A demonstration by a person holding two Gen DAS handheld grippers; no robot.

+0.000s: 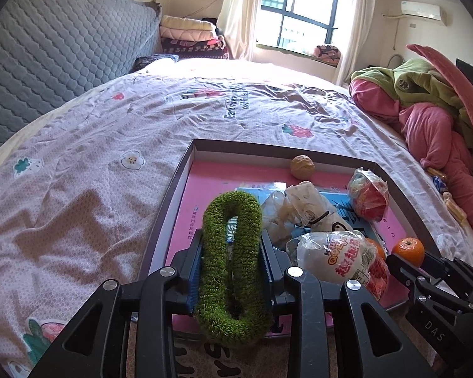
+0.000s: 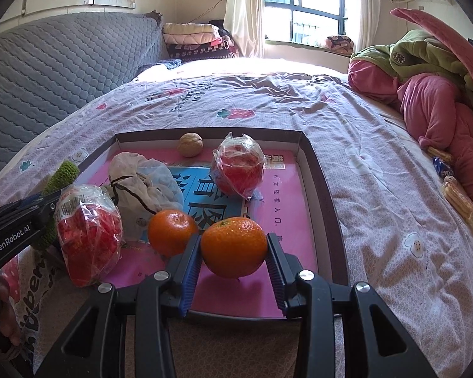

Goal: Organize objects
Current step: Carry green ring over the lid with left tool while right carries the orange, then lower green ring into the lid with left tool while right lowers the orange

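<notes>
Fingers of left gripper pinch green ring (fuzzy); right gripper clasps orange.

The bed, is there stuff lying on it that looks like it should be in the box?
Yes. A few wrapped snacks lie loose on the bedcover by the pink clothes, outside the box that holds the other things.

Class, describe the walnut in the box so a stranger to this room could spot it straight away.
On the bed sits a shallow box with a pink floor. Look along its far wall, the side nearest the window: the walnut lies there alone, just left of a plastic-wrapped red item. It is the only small, tan, wrinkled ball; the other round things are smooth bright oranges near the front.
</notes>
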